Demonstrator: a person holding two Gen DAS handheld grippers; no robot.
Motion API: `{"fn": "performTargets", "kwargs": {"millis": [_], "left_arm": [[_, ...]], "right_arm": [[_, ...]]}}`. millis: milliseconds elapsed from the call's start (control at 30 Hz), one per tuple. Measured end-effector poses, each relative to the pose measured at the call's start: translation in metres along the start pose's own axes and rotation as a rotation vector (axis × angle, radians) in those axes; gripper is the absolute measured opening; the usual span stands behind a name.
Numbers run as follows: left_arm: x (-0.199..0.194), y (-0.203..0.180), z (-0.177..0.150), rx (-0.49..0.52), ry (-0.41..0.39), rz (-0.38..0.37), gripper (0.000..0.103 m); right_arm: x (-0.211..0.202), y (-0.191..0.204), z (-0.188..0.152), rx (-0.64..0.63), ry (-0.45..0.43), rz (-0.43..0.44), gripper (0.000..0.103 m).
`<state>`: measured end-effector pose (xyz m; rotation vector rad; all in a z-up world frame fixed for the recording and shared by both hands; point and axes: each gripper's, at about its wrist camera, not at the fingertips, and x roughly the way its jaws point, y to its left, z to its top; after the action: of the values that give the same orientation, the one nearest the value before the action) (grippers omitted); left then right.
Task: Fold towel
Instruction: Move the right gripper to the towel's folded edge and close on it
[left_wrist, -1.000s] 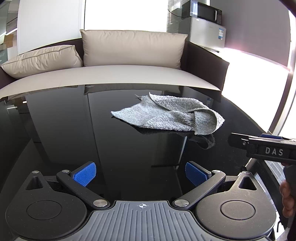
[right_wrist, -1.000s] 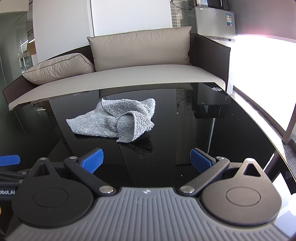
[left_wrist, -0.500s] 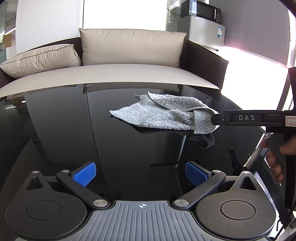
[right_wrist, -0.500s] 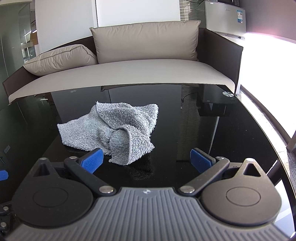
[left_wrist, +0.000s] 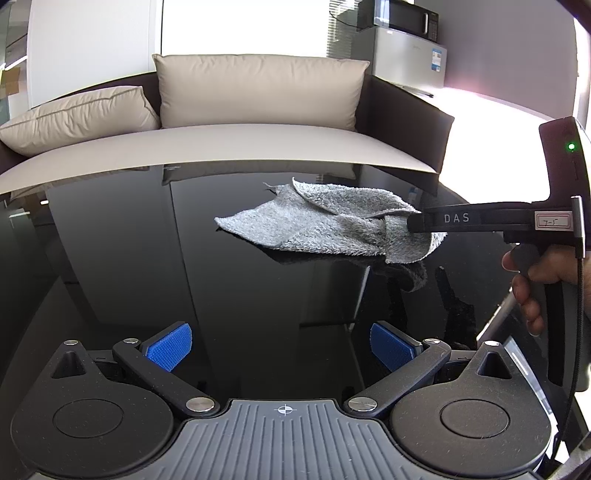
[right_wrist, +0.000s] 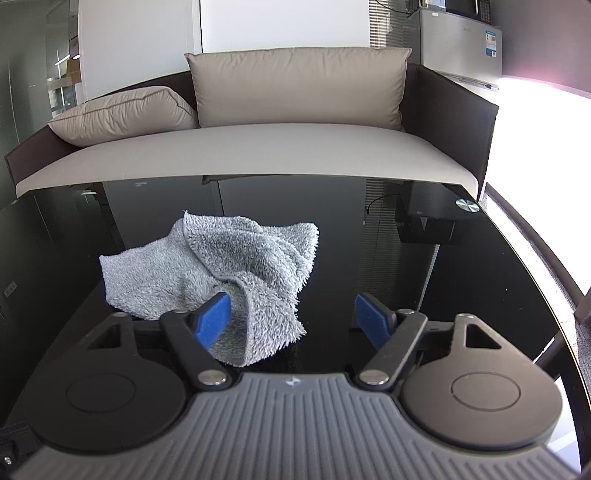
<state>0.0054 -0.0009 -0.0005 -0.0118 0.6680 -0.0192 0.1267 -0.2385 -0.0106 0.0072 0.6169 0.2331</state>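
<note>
A crumpled grey terry towel is lying on the glossy black surface, towards its far side, with one corner spreading flat to the left and the rest bunching into loose folds on the right. Behind the surface a brown sofa with beige cushions is standing, and a silver fridge with a microwave on top is showing in the far right corner.

The left hand-held gripper is hovering low over bare glass, well short of the towel, its blue pads spread wide and grasping nothing.

The right hand-held gripper is reaching into the towel's near right fold. Its fingers are standing apart, released; the left blue pad is pressing against the hanging flap of cloth, while the right pad is sitting clear of it over the glass (so nothing is being pinched between them). In the left wrist view this same tool is coming in from the right, its black finger overlapping the towel's right edge, and a person's hand is wrapping around its grip.
</note>
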Motion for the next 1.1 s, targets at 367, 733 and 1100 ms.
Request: {"fn": "performTargets", "kwargs": {"millis": [367, 733, 1100], "left_arm": [[0.000, 0.002, 0.000, -0.004, 0.001, -0.002, 0.102], [-0.001, 0.001, 0.000, 0.003, 0.004, -0.004, 0.102], [0.000, 0.000, -0.001, 0.005, 0.010, -0.005, 0.102]], "right_arm": [[-0.008, -0.009, -0.006, 0.032, 0.018, 0.014, 0.027], [-0.019, -0.007, -0.011, 0.004, 0.000, 0.028, 0.018], [-0.012, -0.006, -0.013, -0.001, 0.007, 0.041, 0.018]]}}
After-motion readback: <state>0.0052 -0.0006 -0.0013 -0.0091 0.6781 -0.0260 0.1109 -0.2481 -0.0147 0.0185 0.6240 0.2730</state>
